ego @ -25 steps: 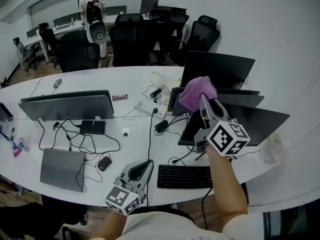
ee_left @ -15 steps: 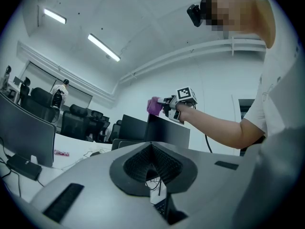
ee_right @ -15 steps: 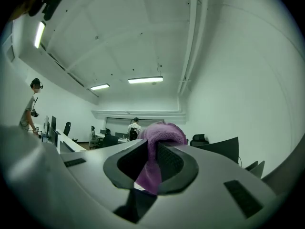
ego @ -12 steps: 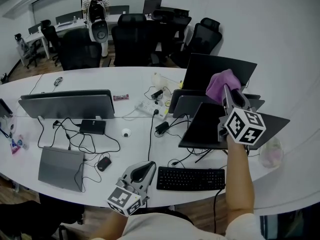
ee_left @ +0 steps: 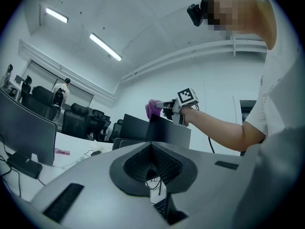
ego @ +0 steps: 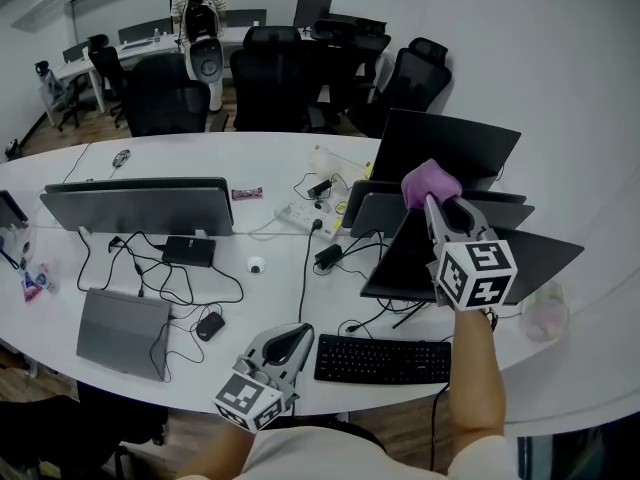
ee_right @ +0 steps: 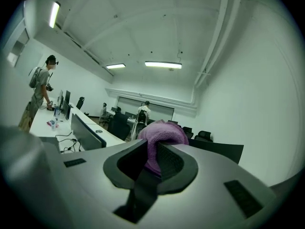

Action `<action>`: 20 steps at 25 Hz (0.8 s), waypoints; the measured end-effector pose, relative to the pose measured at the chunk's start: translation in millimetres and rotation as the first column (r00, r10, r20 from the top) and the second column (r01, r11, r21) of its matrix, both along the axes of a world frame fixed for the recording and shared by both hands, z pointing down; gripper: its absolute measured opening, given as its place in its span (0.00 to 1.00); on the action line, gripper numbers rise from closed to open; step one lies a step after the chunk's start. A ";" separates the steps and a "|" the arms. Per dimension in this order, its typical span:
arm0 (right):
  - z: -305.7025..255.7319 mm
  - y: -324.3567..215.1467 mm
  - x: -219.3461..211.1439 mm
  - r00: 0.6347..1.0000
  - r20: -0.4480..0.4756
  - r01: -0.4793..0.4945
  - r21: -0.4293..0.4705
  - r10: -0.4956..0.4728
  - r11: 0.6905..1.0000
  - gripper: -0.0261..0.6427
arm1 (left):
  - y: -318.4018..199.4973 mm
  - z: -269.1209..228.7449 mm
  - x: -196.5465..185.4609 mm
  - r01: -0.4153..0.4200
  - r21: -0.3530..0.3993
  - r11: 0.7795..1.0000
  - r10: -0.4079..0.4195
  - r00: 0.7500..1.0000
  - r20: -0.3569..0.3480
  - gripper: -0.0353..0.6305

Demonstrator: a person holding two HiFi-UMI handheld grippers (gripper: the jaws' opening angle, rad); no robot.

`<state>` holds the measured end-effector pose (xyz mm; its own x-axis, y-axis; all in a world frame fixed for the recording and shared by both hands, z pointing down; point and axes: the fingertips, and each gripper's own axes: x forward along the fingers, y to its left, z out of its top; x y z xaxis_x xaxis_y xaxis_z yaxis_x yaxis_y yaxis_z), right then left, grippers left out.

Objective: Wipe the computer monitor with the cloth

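White curved desk (ego: pixel 200 158) runs across the room under you, and from the middle of your head view the purple cloth (ego: pixel 430 182) sits at 2 o'clock. Your right gripper (ego: pixel 435 206) has its jaws clenched on it, and the bunched fabric bulges out past the tips. In the left gripper view, the cloth is at the upper left corner of the dark monitor (ego: pixel 470 253) nearest you. I cannot tell whether it actually touches that monitor. Two more dark screens stand just behind, at its 11 o'clock, overlapping one another. At the monitor's 7 o'clock a black keyboard (ego: pixel 382 358) lies near the desk edge. Your left gripper (ego: pixel 288 336) hangs low at 6 o'clock, beside the keyboard's left end. Its jaws are closed together with nothing between them. Farther out, a white power strip (ego: pixel 300 215) lies at 12 o'clock with cables trailing from it. A grey-backed screen (ego: pixel 135 208) stands at 9 o'clock, with a closed laptop (ego: pixel 123 333) and a mouse (ego: pixel 209 326) at 8 o'clock. Black office chairs (ego: pixel 275 78) line the far side of the desk at 12 o'clock.
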<state>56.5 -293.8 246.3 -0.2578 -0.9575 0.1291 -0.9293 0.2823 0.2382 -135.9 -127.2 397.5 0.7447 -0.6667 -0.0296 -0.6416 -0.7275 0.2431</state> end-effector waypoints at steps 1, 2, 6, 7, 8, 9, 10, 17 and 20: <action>3.2 3.6 -2.6 1.000 -0.025 0.011 -0.001 -0.011 1.000 0.14 | 0.1 -0.1 1.4 -0.002 0.001 1.000 0.002 1.000 0.002 0.06; 5.9 6.6 -4.9 0.999 -0.048 0.024 -0.001 -0.024 1.000 0.14 | 0.1 -0.6 3.0 -0.004 0.002 1.000 0.004 1.000 0.004 0.06; 13.6 13.6 -7.0 0.996 -0.082 0.048 0.007 -0.047 0.999 0.14 | -0.7 -2.9 12.3 -0.017 0.005 1.000 0.017 1.000 0.008 0.06; 15.9 14.8 -5.7 0.996 -0.079 0.045 0.010 -0.044 0.999 0.14 | -0.6 -2.7 15.4 -0.023 0.003 1.000 0.023 1.000 0.010 0.06; 18.8 16.1 -4.3 0.996 -0.080 0.041 0.013 -0.040 0.999 0.14 | -0.2 -2.6 18.6 -0.030 0.002 1.000 0.030 0.999 0.013 0.06; 21.7 17.3 -2.7 0.996 -0.087 0.037 0.014 -0.035 0.999 0.14 | 0.7 -2.6 22.0 -0.037 0.001 0.999 0.037 0.999 0.015 0.06; 24.2 18.3 -0.9 0.995 -0.099 0.033 0.017 -0.031 0.999 0.14 | 1.5 -3.1 25.3 -0.043 0.003 0.999 0.043 0.999 0.016 0.06; 24.0 21.4 28.2 0.995 -0.103 -0.004 0.034 0.007 0.999 0.14 | 6.1 -6.4 47.0 -0.070 0.009 0.997 0.070 0.997 0.031 0.06; 24.1 23.5 48.4 0.996 -0.082 -0.029 0.031 0.031 0.999 0.14 | 8.2 -4.9 55.5 -0.079 0.004 0.997 0.079 0.996 0.040 0.06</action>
<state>104.9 -270.3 270.4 -0.2186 -0.9685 0.1195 -0.9142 0.2461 0.3220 -80.4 -119.0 392.7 0.7958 -0.6055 -0.0021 -0.5911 -0.7776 0.2145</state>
